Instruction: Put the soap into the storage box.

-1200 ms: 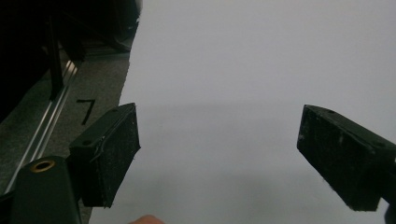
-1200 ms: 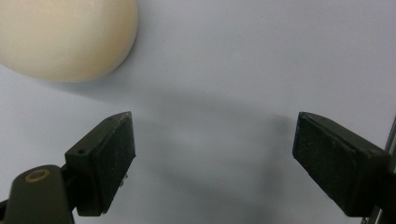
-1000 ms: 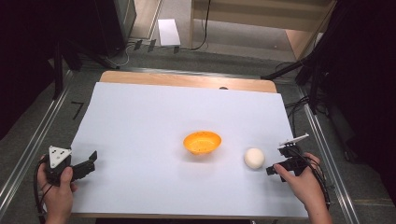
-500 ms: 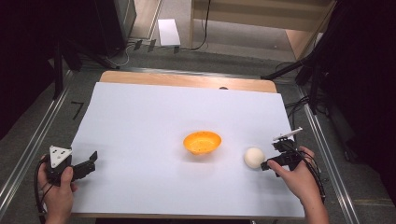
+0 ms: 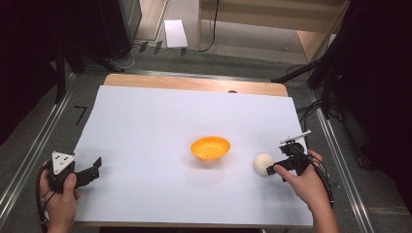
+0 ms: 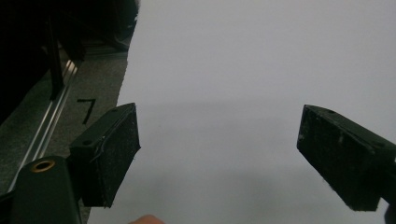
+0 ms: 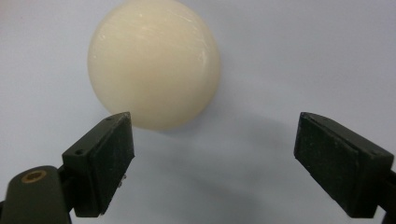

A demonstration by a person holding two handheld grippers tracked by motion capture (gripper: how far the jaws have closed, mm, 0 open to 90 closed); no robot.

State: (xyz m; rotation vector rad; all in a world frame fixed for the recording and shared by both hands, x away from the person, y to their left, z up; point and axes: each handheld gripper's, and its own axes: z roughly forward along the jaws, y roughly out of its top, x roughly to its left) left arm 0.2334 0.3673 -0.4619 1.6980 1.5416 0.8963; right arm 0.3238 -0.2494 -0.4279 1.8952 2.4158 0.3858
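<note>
A cream-white ball (image 5: 264, 163) rests on the white table sheet (image 5: 160, 111), to the right of an orange bowl (image 5: 210, 147). My right gripper (image 5: 271, 169) lies right beside the ball on its right, pointing left at it. In the right gripper view the ball (image 7: 154, 63) sits just beyond the fingertips, nearer the left jaw, and no pad presses on it. That gripper (image 7: 215, 158) is open; its jaws have just been closing a little, with nothing between them. My left gripper (image 5: 97, 167) rests at the table's front left, open (image 6: 219, 154) and empty.
The bowl stands near the middle of the sheet and looks empty. A wooden strip (image 5: 194, 83) edges the table's far side, and metal rails (image 5: 29, 155) run along both sides. Cables (image 5: 323, 177) trail from the right hand.
My right hand has moved left across the sheet, bringing its gripper up against the ball's right side. The ball, the bowl and the left hand have stayed where they were.
</note>
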